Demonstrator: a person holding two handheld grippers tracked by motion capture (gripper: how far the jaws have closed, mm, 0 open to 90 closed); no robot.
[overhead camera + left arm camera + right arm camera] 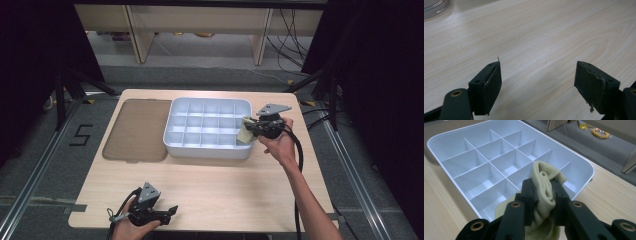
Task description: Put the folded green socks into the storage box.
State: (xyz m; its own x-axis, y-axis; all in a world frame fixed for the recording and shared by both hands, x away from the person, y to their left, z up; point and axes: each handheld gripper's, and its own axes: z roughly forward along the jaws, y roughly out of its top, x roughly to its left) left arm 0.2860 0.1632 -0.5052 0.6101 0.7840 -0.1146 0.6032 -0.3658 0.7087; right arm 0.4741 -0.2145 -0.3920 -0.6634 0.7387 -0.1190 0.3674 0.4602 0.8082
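- A person at a pale wooden table works a two-jaw tool in each hand; the right gripper hangs at the right-hand end of a white divided organiser tray, its jaws clamped narrow on a rolled cream sock.
- In the right gripper view the sock stands squeezed between the two black jaws, its folded top poking up above them and its loose end bunched below, long axis roughly in line with the jaws.
- The relation that matters: the tray's open cells lie straight ahead of and below the sock. The tool points from the tray's right edge toward its middle, and the nearest compartments sit directly under the jaw tips.
- Every cell visible looks empty, so the drop appears a matter of choosing a cell and lowering the roll so it goes in between the dividers instead of landing across them.
- The left gripper rests low at the table's near edge, well apart from the tray, jaws spread wide over bare wood with nothing between them.
- A translucent brownish lid lies flat just beside the tray's left side.
- The right hand is plainly the nearer one for the placing.
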